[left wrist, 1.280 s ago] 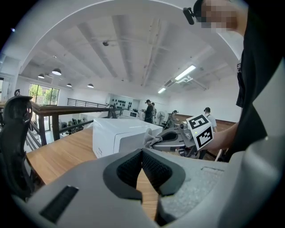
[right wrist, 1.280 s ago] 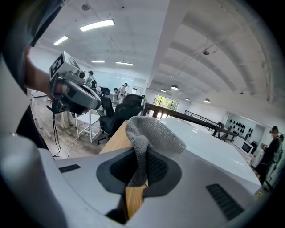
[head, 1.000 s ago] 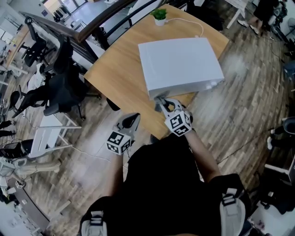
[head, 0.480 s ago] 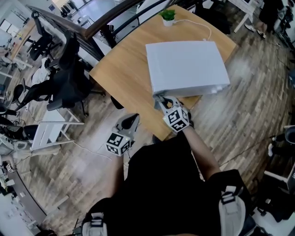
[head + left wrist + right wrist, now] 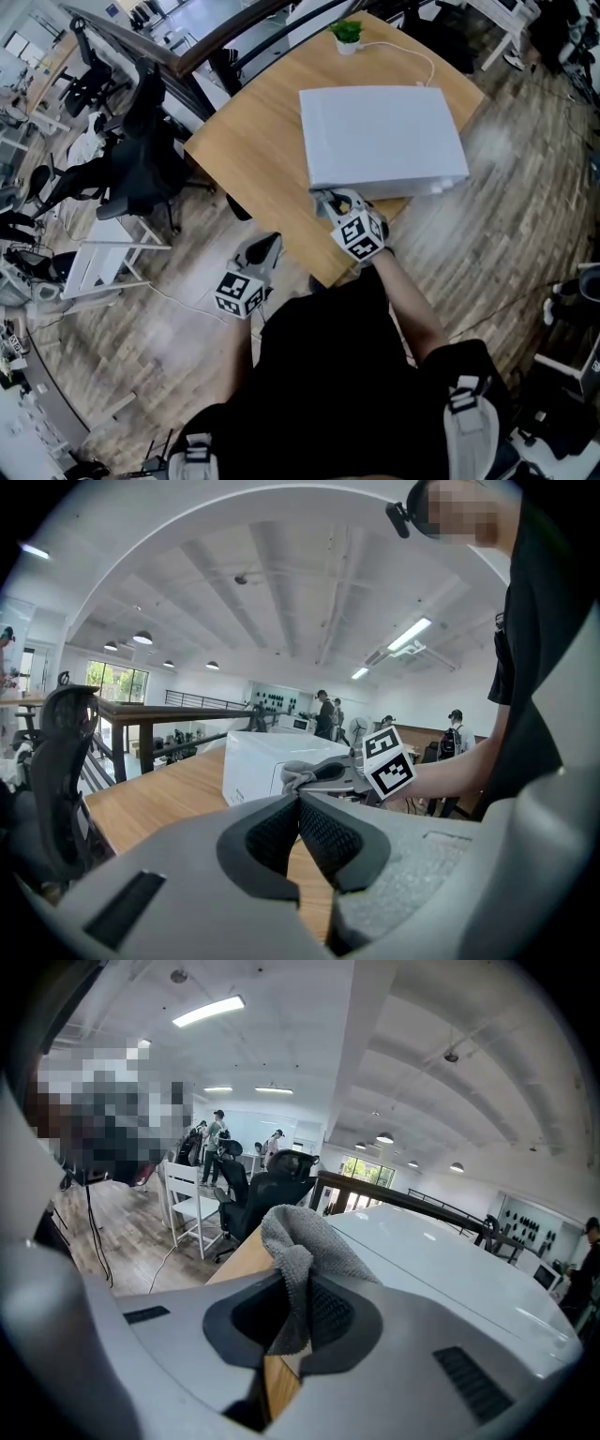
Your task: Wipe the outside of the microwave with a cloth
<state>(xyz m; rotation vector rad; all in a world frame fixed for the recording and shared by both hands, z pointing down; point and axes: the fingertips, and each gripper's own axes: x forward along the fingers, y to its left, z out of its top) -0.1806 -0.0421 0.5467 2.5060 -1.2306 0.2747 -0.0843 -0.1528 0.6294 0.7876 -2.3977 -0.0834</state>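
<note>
The white microwave stands on a round wooden table; it also shows in the left gripper view as a white microwave and in the right gripper view as a white microwave. My right gripper is shut on a grey cloth and holds it against the microwave's near front-left corner. The grey cloth bunches at the right gripper's tips. My left gripper hangs off the table's near edge, its jaws together with nothing in them.
A small potted plant and a white cable are at the table's far side. Black office chairs and a white rack stand on the wooden floor to the left. People stand far off in the room.
My right gripper with the cloth has shifted slightly along the microwave's near front edge. The left gripper has barely moved.
</note>
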